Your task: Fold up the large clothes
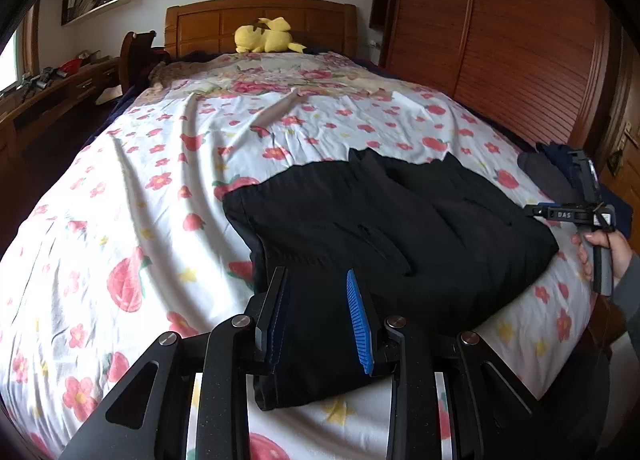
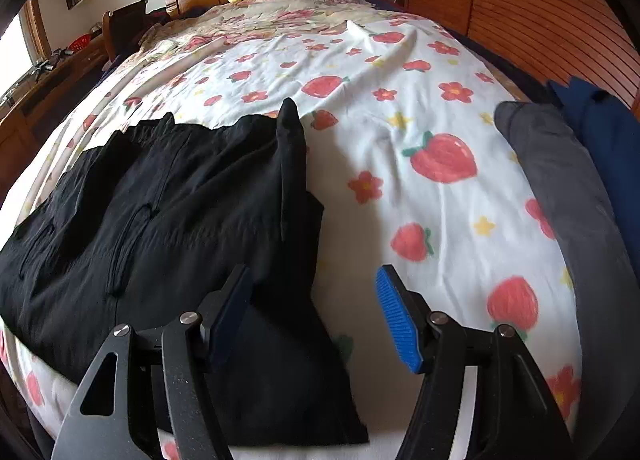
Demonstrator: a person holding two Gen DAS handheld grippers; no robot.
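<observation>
A black garment (image 1: 360, 228), folded into a rough rectangle, lies flat on the bed near its foot; it also shows in the right wrist view (image 2: 168, 220). My left gripper (image 1: 320, 280) is open, its fingers hovering over the garment's near left edge with nothing clamped. My right gripper (image 2: 314, 280) is open over the garment's right edge, its left finger above the black cloth and its right finger above the sheet. The right gripper also shows in the left wrist view (image 1: 576, 212), held by a hand at the bed's right side.
The bed has a white strawberry-and-flower sheet (image 1: 140, 188). A grey garment (image 2: 568, 196) and a dark blue one (image 2: 608, 140) lie at the right edge. A yellow plush toy (image 1: 264, 36) sits by the wooden headboard. A wooden wardrobe (image 1: 500, 40) stands right, a desk (image 1: 52, 88) left.
</observation>
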